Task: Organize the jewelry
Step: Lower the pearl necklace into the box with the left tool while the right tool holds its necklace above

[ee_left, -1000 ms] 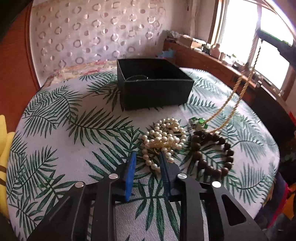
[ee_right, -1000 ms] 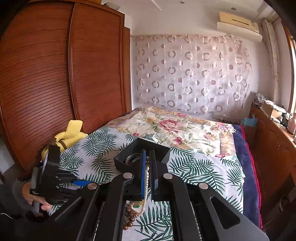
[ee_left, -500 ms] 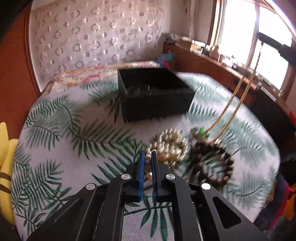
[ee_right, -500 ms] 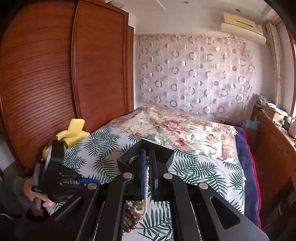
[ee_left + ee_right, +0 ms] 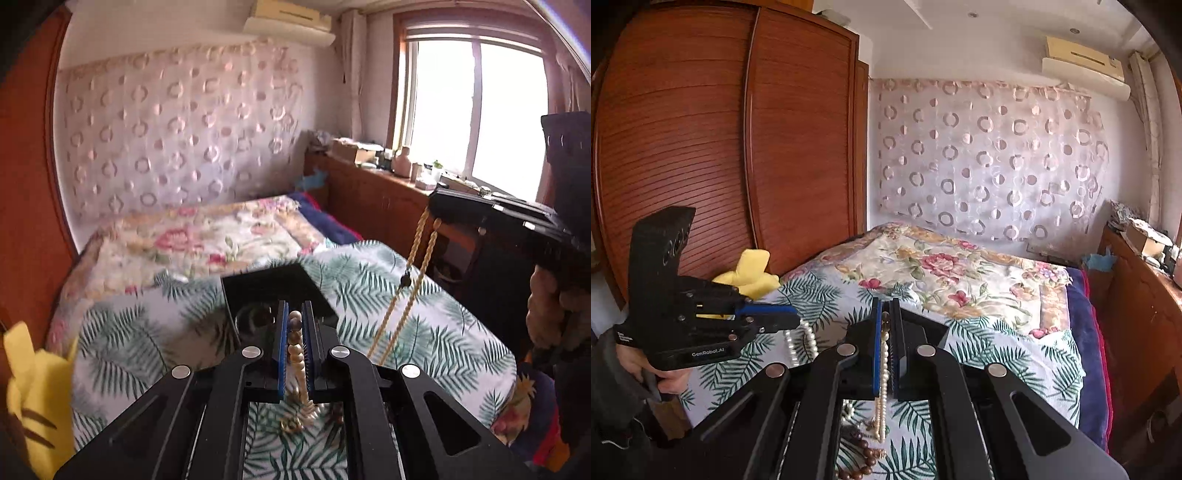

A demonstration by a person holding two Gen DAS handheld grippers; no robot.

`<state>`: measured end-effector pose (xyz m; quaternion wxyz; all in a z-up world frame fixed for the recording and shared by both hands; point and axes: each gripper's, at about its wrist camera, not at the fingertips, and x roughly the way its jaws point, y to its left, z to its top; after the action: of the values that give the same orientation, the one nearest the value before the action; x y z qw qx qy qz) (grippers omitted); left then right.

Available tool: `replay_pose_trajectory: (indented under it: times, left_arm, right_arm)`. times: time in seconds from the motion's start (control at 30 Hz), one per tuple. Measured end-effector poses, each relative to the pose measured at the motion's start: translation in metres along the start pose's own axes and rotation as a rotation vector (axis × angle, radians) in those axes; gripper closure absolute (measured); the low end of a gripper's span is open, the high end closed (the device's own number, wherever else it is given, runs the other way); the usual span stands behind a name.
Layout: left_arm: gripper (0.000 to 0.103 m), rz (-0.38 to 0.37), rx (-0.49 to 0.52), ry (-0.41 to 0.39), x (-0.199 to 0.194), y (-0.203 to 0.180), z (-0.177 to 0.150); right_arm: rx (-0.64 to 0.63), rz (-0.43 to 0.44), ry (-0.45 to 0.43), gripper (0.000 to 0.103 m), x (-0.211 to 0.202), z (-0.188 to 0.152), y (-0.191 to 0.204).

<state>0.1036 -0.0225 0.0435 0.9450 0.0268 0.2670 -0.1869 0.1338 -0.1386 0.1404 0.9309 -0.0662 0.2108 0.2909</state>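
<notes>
My left gripper (image 5: 294, 325) is shut on the pearl necklace (image 5: 300, 373) and holds it lifted above the leaf-print cloth; the strand hangs between the fingers. It also shows in the right wrist view (image 5: 801, 341), hanging from the left gripper (image 5: 792, 319). My right gripper (image 5: 885, 321) is shut on the gold rope chain (image 5: 884, 373), which hangs down; in the left wrist view the chain (image 5: 410, 291) hangs from the right gripper (image 5: 439, 206). The black box (image 5: 273, 288) stands open behind the left fingers. Brown wooden beads (image 5: 864, 454) lie on the cloth.
A leaf-print cloth (image 5: 424, 332) covers the surface, with a floral bedspread (image 5: 960, 266) behind. A yellow plush toy (image 5: 33, 391) lies at the left. A wooden wardrobe (image 5: 701, 147) stands left, and a wooden counter (image 5: 376, 195) under the window.
My left gripper closed on the pearl necklace and lifted it off the cloth, tilting upward. My right gripper kept the gold chain raised.
</notes>
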Motion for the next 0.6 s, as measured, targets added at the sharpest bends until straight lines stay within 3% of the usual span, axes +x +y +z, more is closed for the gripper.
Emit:
replay_pose_trajectory:
  times: [0.6]
  left_arm:
    - [0.097,0.031,-0.014,-0.097,0.0,0.015,0.095]
  right_arm:
    - [-0.058,-0.025,-0.038,0.098,0.022,0.063,0.0]
